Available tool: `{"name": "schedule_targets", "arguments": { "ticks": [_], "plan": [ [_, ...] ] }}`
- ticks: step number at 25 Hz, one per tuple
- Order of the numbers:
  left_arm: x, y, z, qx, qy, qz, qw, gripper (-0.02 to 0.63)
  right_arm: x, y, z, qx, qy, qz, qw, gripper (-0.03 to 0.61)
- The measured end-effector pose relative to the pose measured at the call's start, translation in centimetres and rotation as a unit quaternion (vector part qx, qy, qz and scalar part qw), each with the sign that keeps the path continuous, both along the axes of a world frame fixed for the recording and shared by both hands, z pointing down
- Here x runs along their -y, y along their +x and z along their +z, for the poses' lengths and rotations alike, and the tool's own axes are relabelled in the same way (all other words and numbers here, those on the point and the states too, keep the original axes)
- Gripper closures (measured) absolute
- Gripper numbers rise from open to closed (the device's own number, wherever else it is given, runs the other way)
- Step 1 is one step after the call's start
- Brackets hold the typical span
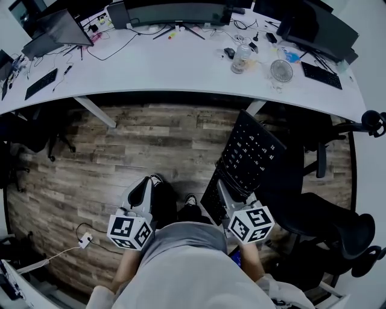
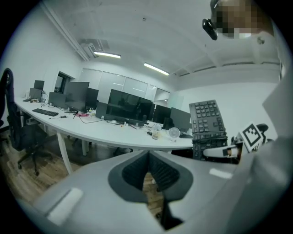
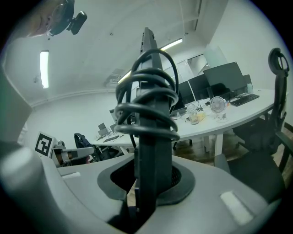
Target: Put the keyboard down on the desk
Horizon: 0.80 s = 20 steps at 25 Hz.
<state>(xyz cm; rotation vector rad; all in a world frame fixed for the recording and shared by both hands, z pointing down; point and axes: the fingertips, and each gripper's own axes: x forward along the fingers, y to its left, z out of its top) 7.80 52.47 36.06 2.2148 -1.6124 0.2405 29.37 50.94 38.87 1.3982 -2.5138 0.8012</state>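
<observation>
The long desk (image 1: 181, 72) curves across the far side, with the floor (image 1: 151, 139) before it. On the desk a monitor (image 1: 175, 12) stands at the back in the middle; to its right, nearer the front edge, a jar (image 1: 240, 59) sits just left of a small fan (image 1: 281, 71). The keyboard (image 1: 250, 154) is off the desk, tilted on end over the floor before the desk's right part, its lower end between the jaws of the right gripper (image 1: 224, 194), a cable (image 3: 146, 100) coiled round it. The left gripper (image 1: 142, 196) is to its left, well apart, and a chair (image 1: 325, 223) stands to its right
</observation>
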Motion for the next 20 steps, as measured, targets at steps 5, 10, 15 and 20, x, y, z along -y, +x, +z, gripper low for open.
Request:
{"name": "schedule_targets", "arguments": {
  "ticks": [5, 10, 15, 20],
  "plan": [
    [1.0, 0.0, 0.6, -0.006, -0.007, 0.005, 0.9999, 0.614, 1.1, 0.2, 0.7, 0.008, -0.020, 0.008, 1.000, 0.485],
    [3.6, -1.4, 0.7, -0.019, -0.002, -0.002, 0.9998, 0.614, 3.3, 0.0, 0.9, -0.001, -0.024, 0.018, 1.000, 0.485],
    [6.5, -2.8, 0.9, -0.033, -0.002, 0.004, 0.9994, 0.614, 6.1, -0.8, 0.9, -0.013, -0.031, 0.033, 0.999, 0.485],
    [10.5, -5.0, 1.0, -0.046, -0.014, 0.009, 0.9988, 0.614, 9.6, -3.2, 0.8, -0.011, -0.041, 0.040, 0.998, 0.485]
  ]
}}
